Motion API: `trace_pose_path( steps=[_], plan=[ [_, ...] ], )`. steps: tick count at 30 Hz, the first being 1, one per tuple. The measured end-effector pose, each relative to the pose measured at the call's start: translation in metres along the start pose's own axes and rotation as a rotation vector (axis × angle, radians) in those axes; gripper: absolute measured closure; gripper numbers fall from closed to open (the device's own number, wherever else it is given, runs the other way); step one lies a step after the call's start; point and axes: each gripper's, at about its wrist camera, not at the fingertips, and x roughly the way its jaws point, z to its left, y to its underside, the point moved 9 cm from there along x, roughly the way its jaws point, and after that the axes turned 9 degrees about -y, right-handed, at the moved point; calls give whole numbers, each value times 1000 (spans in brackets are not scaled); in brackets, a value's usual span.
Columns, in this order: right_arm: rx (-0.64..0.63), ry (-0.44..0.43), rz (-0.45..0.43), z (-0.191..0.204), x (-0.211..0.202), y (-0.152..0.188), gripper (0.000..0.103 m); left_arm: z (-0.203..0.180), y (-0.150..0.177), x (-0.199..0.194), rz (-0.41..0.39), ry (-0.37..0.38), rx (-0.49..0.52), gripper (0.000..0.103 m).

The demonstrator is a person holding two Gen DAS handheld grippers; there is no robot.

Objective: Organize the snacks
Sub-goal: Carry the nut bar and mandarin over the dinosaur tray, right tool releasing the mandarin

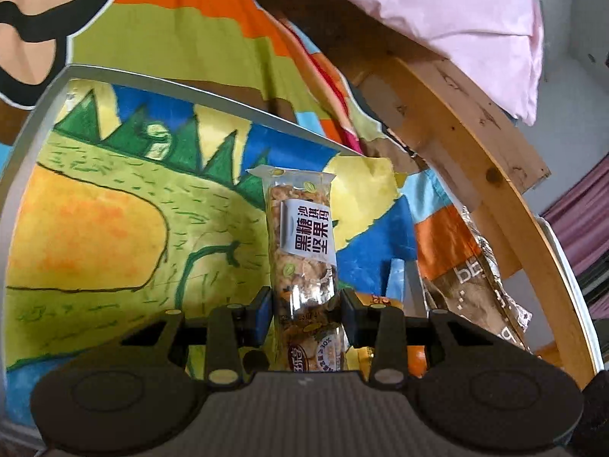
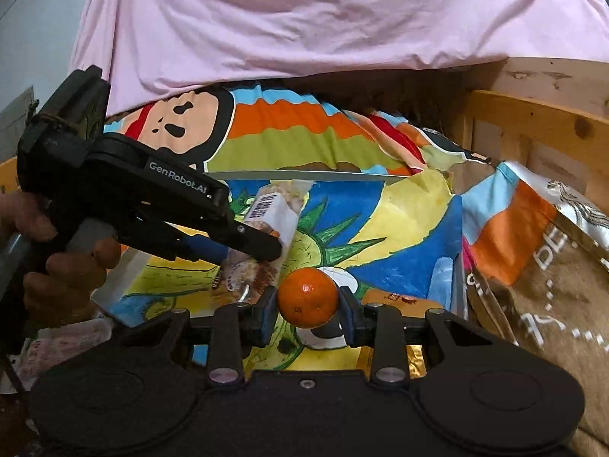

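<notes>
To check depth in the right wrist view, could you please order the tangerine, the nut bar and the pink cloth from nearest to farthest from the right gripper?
1. Tangerine: between the right gripper jaws.
2. Nut bar: ahead, left, in the left gripper.
3. Pink cloth: at the back, top.

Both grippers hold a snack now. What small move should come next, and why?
Probably lower the left gripper and set its snack bar in the grey-rimmed tray. The bar is clamped and hangs over the tray; the right gripper grips the orange beside it.
</notes>
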Motion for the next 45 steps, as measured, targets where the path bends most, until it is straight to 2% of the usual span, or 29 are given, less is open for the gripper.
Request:
trace_pose_path(
  steps=[6, 11, 19, 24, 29, 36, 45],
  plan=[
    [0, -15, 2, 8, 25, -8, 67, 20, -7, -3, -28, -3, -69, 62],
    [-33, -20, 23, 12, 53, -18, 67, 36, -17, -11, -57, -74, -30, 62],
    [-102, -43, 87, 10, 93, -31, 67, 59, -28, -6, -88, -107, -75, 62],
    [-128, -60, 101, 5, 116, -40, 67, 70, -35, -5, -106, -134, -69, 62],
    [-172, -90, 94, 5, 135, -53, 67, 77, -42, -2, -116, -149, -81, 62],
    [-288, -159, 127, 4, 159, -65, 67, 79, -53, 4, -133, -170, -85, 62],
    [-273, -168, 154, -13, 170, -69, 67, 78, -62, 9, -148, -188, -81, 61]
  ],
)
